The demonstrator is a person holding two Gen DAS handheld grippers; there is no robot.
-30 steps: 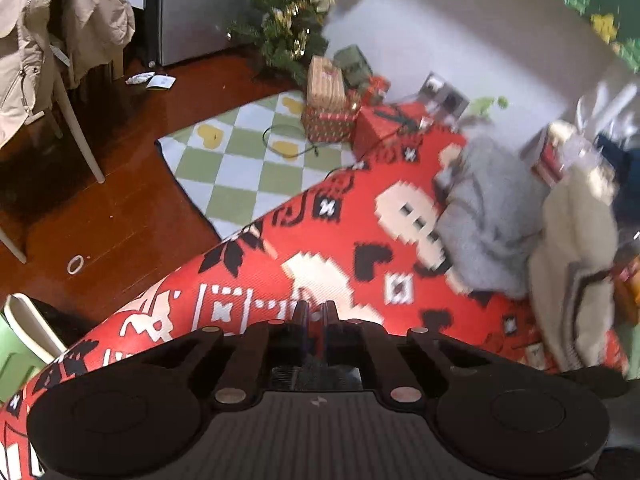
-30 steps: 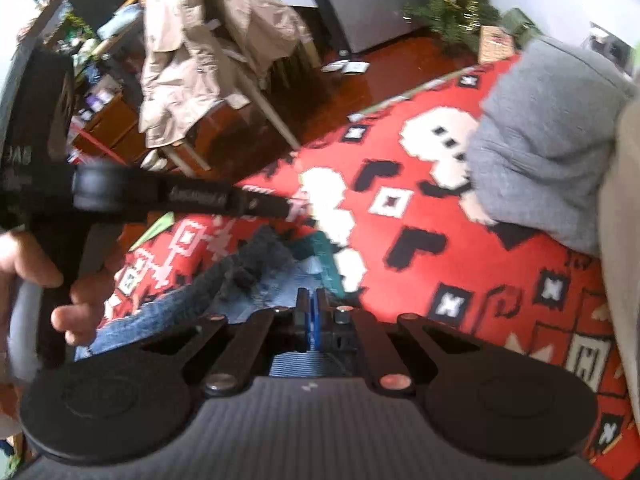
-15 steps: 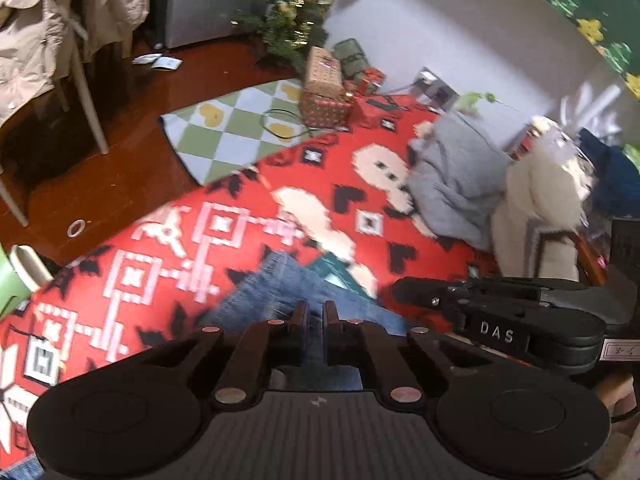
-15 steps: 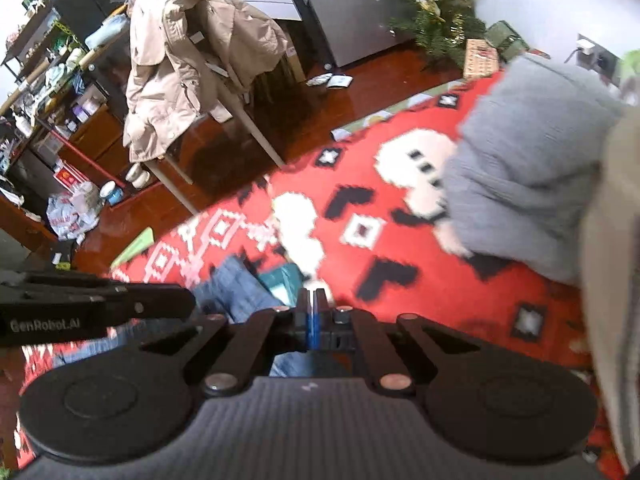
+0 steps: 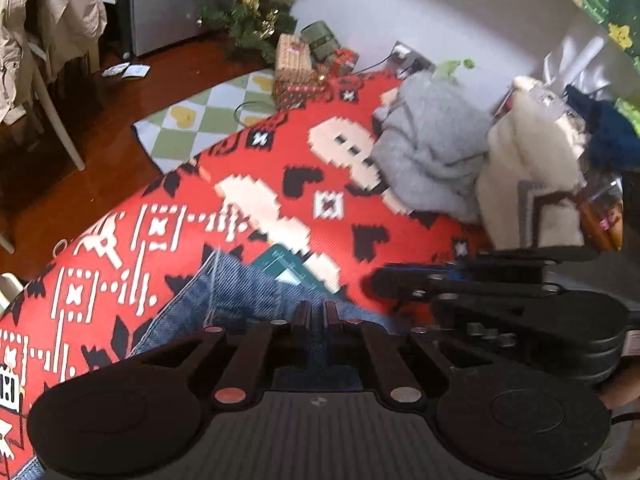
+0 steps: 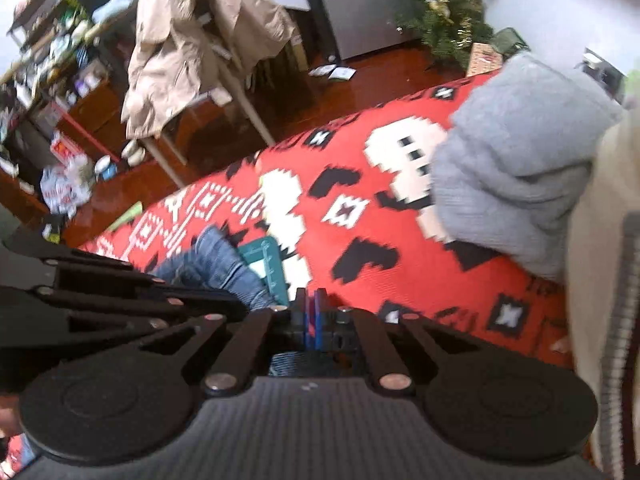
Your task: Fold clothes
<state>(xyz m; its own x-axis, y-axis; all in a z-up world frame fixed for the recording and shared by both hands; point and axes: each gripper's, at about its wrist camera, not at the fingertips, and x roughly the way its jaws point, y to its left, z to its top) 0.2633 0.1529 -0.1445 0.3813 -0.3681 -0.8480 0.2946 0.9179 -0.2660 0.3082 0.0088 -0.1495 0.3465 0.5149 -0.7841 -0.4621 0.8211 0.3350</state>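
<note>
Blue jeans [image 5: 240,300] lie bunched on the red patterned cloth [image 5: 168,216], with a teal piece [image 5: 286,266] beside them. My left gripper [image 5: 316,310] is shut on the jeans' denim, which shows under its fingers. Close on its right is my right gripper [image 5: 472,280]. In the right wrist view, the right gripper [image 6: 310,300] is shut on a blue edge of the jeans [image 6: 216,264]. The left gripper [image 6: 120,292] lies just to its left, by the teal piece [image 6: 266,260].
A grey sweater [image 5: 432,160] and a cream knit garment [image 5: 528,188] lie heaped at the far right of the cloth. Beyond the cloth's edge are a checked rug [image 5: 208,120], a small Christmas tree [image 5: 256,4] with gift boxes, and a chair draped with a beige coat [image 6: 192,40].
My left gripper has swung across the cloth toward the right gripper, so the jeans and the right gripper now show in its view. The right gripper has barely moved.
</note>
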